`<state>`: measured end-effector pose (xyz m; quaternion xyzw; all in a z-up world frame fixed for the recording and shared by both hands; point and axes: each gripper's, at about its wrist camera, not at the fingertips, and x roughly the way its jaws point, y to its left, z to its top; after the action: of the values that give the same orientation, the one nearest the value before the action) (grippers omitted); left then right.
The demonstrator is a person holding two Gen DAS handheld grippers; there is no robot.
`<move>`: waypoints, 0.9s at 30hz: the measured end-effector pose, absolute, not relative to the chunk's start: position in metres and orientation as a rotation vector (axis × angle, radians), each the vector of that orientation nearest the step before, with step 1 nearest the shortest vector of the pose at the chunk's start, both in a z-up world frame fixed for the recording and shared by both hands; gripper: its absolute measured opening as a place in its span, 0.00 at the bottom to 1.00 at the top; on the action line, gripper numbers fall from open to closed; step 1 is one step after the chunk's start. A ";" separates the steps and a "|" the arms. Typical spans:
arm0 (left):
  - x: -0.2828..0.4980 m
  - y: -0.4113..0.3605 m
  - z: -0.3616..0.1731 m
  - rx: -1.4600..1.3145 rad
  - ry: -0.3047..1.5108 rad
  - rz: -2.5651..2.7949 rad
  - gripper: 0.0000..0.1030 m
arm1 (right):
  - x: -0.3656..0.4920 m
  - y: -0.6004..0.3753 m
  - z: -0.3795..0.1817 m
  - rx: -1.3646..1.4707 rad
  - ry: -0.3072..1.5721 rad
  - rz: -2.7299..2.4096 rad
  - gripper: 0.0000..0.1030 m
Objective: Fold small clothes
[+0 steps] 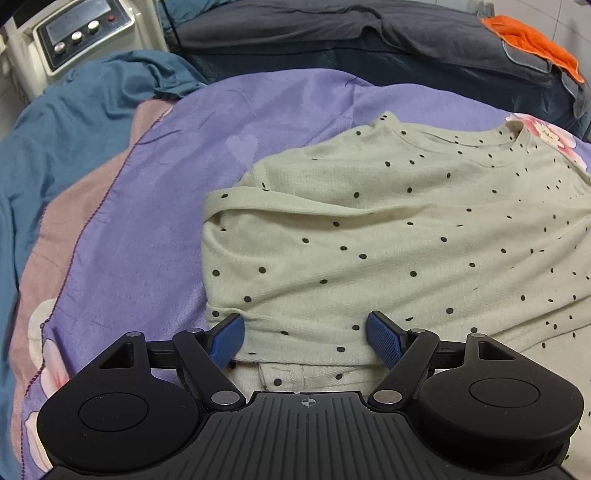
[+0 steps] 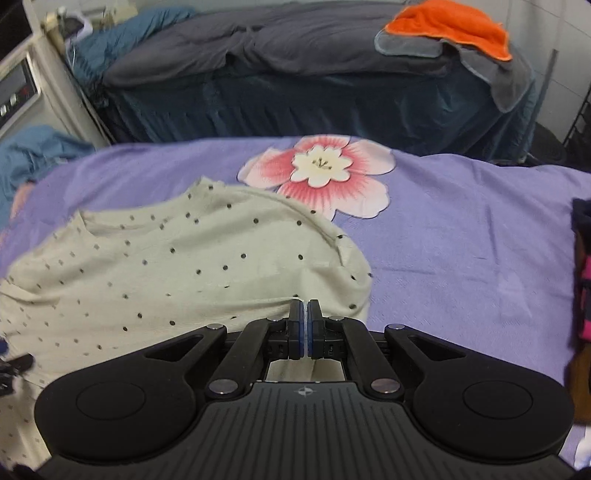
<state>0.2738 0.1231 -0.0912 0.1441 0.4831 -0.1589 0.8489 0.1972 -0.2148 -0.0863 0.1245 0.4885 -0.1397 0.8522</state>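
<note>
A cream shirt with black dots [image 1: 369, 240] lies on a purple bedspread [image 1: 166, 166], neck hole at the far side, its left sleeve folded in over the body. My left gripper [image 1: 304, 317] is open low over the shirt's near left part. Its blue pads [image 1: 384, 339] stand wide apart on either side of a ridge of cloth and do not press on it. In the right wrist view the shirt [image 2: 166, 277] fills the left half. My right gripper [image 2: 304, 304] is shut on the shirt's right edge, and the cloth rises up to its tips.
A pink flower print [image 2: 321, 173] lies beyond the shirt. Bare purple bedspread [image 2: 461, 240] stretches to the right. Behind stands a dark bed [image 2: 295, 74] with an orange towel [image 2: 450, 26]. A white machine [image 1: 74, 33] and a teal blanket [image 1: 74, 110] are at the far left. Dark and pink cloth [image 2: 581, 277] sits at the right edge.
</note>
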 end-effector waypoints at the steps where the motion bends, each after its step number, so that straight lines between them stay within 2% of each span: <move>1: 0.274 0.124 -0.090 0.304 1.014 -0.335 1.00 | 0.202 -0.213 -0.093 0.248 1.062 -0.303 0.05; 3: 0.273 0.128 -0.083 0.302 0.989 -0.325 1.00 | 0.203 -0.208 -0.099 0.231 1.078 -0.324 0.10; 5: 0.275 0.138 -0.070 0.269 0.932 -0.309 1.00 | 0.193 -0.207 -0.093 0.248 1.026 -0.353 0.21; 7: 0.282 0.151 -0.059 0.220 0.889 -0.290 1.00 | 0.178 -0.211 -0.080 0.278 0.955 -0.393 0.41; 9: 0.297 0.163 -0.055 0.181 0.885 -0.248 1.00 | 0.161 -0.218 -0.068 0.314 0.904 -0.433 0.55; 16: 0.353 0.177 -0.068 -0.058 0.957 -0.244 1.00 | 0.108 -0.225 -0.065 0.439 0.922 -0.446 0.57; 17: 0.356 0.172 -0.069 -0.062 0.952 -0.280 0.95 | 0.102 -0.223 -0.068 0.444 0.934 -0.451 0.57; 18: 0.358 0.165 -0.069 -0.054 0.964 -0.314 0.67 | 0.095 -0.220 -0.071 0.449 0.944 -0.454 0.57; 20: 0.361 0.155 -0.066 -0.048 0.978 -0.353 0.62 | 0.084 -0.214 -0.077 0.464 0.963 -0.458 0.57; 21: 0.362 0.151 -0.064 -0.028 0.965 -0.365 0.56 | 0.079 -0.211 -0.079 0.469 0.974 -0.456 0.57; 27: 0.383 0.162 -0.055 -0.044 0.871 -0.241 0.52 | 0.055 -0.204 -0.082 0.510 0.982 -0.477 0.57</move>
<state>0.3826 0.1625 -0.0554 -0.0212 0.4206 -0.1163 0.8995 0.0554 -0.2039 -0.0820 0.2399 0.4620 -0.2245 0.8238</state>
